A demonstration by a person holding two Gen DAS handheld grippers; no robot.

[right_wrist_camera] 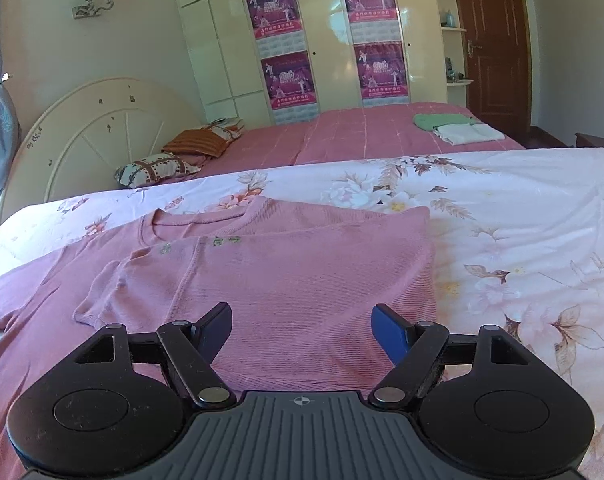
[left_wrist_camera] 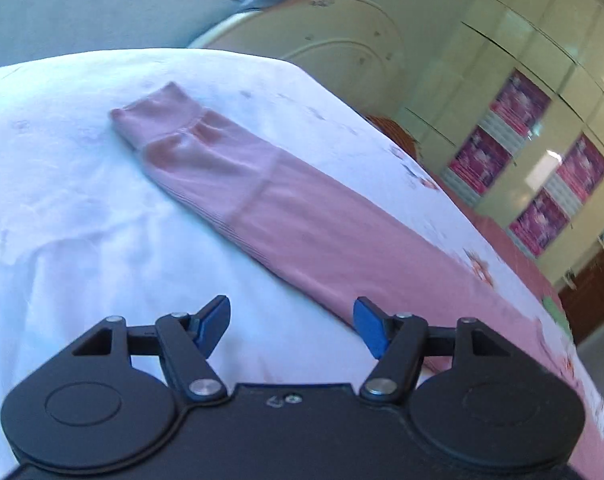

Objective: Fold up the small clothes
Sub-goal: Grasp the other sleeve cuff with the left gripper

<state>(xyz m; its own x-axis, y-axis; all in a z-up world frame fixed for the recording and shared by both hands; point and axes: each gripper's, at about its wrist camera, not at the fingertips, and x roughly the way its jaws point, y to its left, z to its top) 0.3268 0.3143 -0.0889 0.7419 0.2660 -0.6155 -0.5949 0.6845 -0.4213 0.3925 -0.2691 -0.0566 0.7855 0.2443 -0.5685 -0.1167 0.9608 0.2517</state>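
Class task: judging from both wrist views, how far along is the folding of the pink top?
Done: the pink top lies on the floral sheet with one side folded over. In hand: nothing; left gripper and right gripper have open jaws. Left: the long sleeve lies stretched out, unfolded.

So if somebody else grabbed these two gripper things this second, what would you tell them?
Left gripper: open, empty, above the pink top's long sleeve, which lies stretched out on the floral sheet.
Right gripper: open, empty, over the pink top.
Done: the top's right side appears folded in, with a short flap lying across the chest.
Left: the long sleeve and left side are unfolded; fold them in, then probably fold the body in half.
A green and a white garment sit on the far pink bed.
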